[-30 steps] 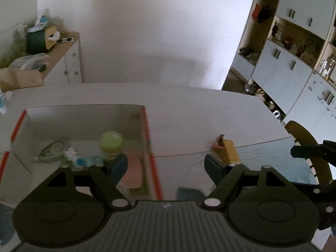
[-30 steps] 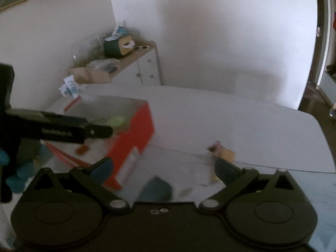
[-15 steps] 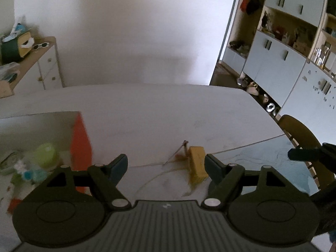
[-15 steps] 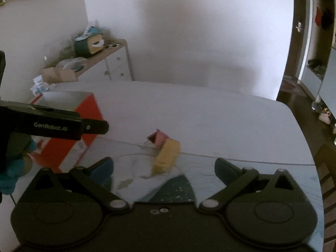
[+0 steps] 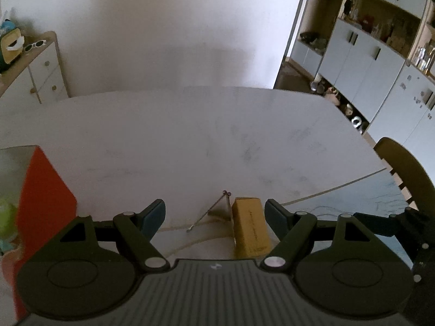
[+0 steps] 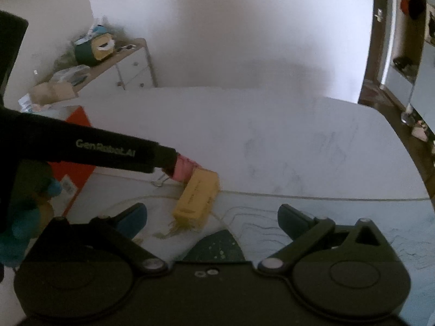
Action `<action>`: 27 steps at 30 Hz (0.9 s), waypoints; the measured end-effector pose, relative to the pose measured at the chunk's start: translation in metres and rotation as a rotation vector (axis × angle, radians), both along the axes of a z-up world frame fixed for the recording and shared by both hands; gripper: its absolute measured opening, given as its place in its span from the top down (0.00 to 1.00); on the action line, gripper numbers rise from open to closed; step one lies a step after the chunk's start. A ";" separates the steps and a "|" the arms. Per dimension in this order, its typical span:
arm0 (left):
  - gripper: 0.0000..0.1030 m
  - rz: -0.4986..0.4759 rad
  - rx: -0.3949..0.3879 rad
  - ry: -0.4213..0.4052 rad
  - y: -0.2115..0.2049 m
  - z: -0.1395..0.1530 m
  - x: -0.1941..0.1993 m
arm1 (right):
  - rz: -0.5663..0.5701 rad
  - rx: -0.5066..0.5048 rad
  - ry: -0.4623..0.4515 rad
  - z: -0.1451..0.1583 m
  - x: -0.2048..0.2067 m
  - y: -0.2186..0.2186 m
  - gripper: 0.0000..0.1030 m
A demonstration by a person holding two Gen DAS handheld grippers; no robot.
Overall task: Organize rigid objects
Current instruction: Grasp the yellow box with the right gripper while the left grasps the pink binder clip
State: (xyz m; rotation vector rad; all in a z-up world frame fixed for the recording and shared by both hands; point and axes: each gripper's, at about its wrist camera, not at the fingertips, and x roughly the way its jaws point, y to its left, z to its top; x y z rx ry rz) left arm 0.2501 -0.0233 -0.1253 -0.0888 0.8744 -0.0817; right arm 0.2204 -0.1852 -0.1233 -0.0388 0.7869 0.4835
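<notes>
Here, starting at the left gripper [image 5: 214, 212]: fingers spread wide, nothing held, hovering low over the table [image 5: 190, 135]. Straight ahead, inside the gap and crowded toward the right finger, the yellow box [image 5: 251, 224]. Long axis running near to far, roughly in line with the fingers, so a squeeze would probably meet its two long faces. Just left of the box, a thin wire binder-clip handle [image 5: 208, 212], slanting up to the far right. Seen from the right wrist, a pink clip body [image 6: 183, 169] touching the box's far end, right at the left gripper's dark tip. Further left, the red-walled storage box [image 5: 44, 190], well apart, with a green ball [image 5: 6, 216] inside at the frame edge.

Then the right gripper [image 6: 212, 218]: likewise spread apart and empty, set back. From there the yellow box [image 6: 197, 194] lies ahead and slightly left, tilted, far end leaning right. Nearer by far: the left. Likely next move a small shift right, then closing, minding the clip alongside.
</notes>
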 end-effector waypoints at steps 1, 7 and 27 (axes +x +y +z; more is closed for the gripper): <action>0.22 -0.002 0.003 0.004 -0.002 -0.002 0.005 | -0.015 0.002 0.005 -0.003 0.004 0.002 0.01; 0.22 0.012 -0.003 0.031 0.001 -0.017 0.023 | -0.067 0.002 0.018 -0.016 0.021 0.013 0.01; 0.29 -0.020 0.065 0.008 -0.015 -0.042 0.035 | -0.103 -0.085 -0.009 -0.039 0.035 0.037 0.21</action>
